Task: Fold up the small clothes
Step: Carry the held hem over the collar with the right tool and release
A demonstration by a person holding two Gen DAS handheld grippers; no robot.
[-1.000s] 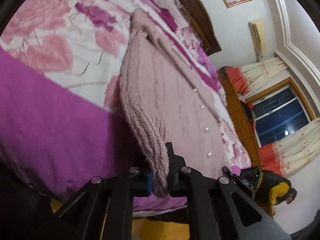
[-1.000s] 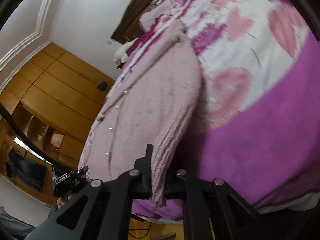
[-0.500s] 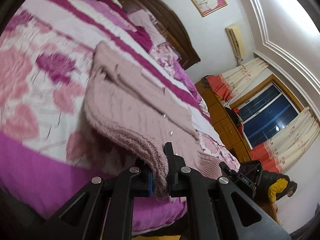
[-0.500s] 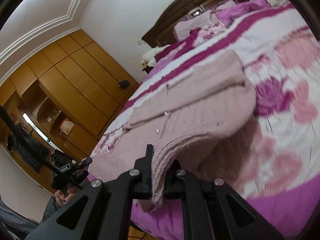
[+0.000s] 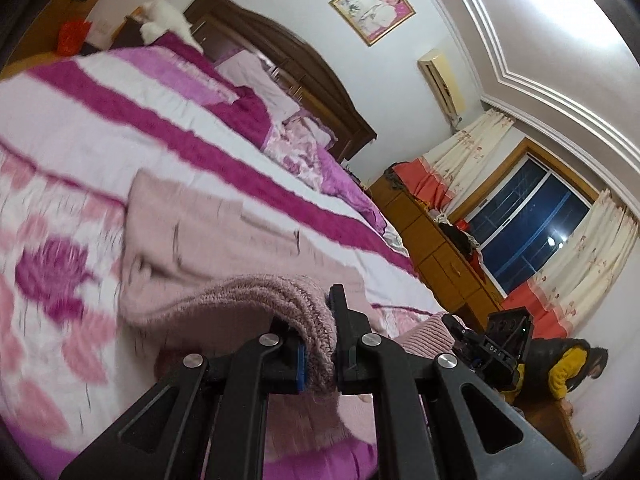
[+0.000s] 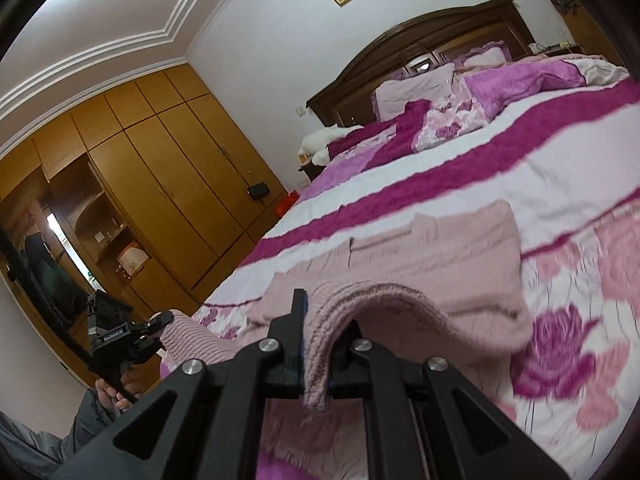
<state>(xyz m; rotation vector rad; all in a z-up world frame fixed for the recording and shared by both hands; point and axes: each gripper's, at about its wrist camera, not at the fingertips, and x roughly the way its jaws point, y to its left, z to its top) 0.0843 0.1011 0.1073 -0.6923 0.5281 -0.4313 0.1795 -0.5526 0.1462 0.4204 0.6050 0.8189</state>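
Dusty-pink ribbed knit fills both of your grips: the pale pink knitted sweater [image 5: 224, 240] lies on the bed, and each of your tools has its hem edge pinched. Your left gripper [image 5: 320, 344] has its jaws closed down to the thickness of the fabric, a thick rolled band of ribbing arching up and over into them, with a short end hanging below. Your right gripper [image 6: 316, 356] is likewise clamped tight on a ribbed edge, which rises in a hump before falling into the jaws. Between the two grips the sweater's near part is lifted; its far part rests flat on the bedcover, smoother in weave, with a vertical seam or placket visible.

The floral pink, white and magenta striped bedcover [image 6: 500, 168] is soft and quilted in look. Lilac pillows [image 6: 420, 88] lean at the dark carved wooden headboard [image 6: 448, 28]. Your other tool shows at the edge of each view, beside the sweater's corner.
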